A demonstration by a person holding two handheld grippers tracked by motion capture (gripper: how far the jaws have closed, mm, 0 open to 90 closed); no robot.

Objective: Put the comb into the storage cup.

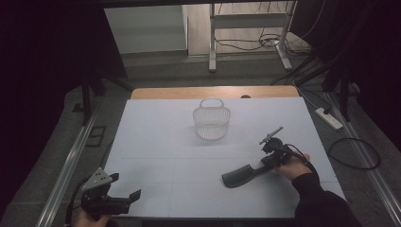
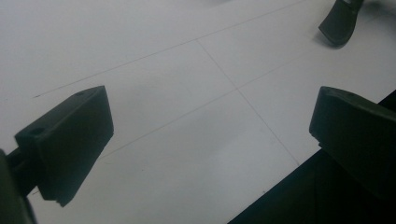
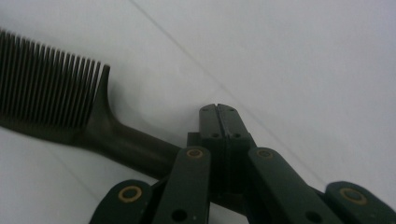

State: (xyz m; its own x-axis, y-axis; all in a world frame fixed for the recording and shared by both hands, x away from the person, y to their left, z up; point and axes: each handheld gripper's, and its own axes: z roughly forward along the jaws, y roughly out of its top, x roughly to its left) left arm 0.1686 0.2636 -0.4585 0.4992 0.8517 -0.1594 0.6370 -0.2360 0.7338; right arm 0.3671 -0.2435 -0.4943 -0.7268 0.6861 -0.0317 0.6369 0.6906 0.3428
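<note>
A black comb (image 1: pixel 241 175) lies flat on the white table sheet (image 1: pixel 156 142), right of centre, teeth toward the front left. In the right gripper view the comb (image 3: pixel 56 107) stretches left, and its handle end runs under my right gripper (image 3: pixel 219 119). That gripper's jaws are pressed together with nothing between the tips. A hand holds the right gripper (image 1: pixel 265 161) at the comb's handle. My left gripper (image 1: pixel 125 187) hovers at the table's front left corner, jaws wide apart over bare sheet. From the left gripper (image 2: pixel 210 126), the comb's tip (image 2: pixel 341 21) shows far off.
A small white basket (image 1: pixel 211 120) with a handle stands upright at the middle back of the table. Behind the sheet runs a wooden table edge (image 1: pixel 213 91). On the floor to the right lie a power strip (image 1: pixel 328 118) and cables.
</note>
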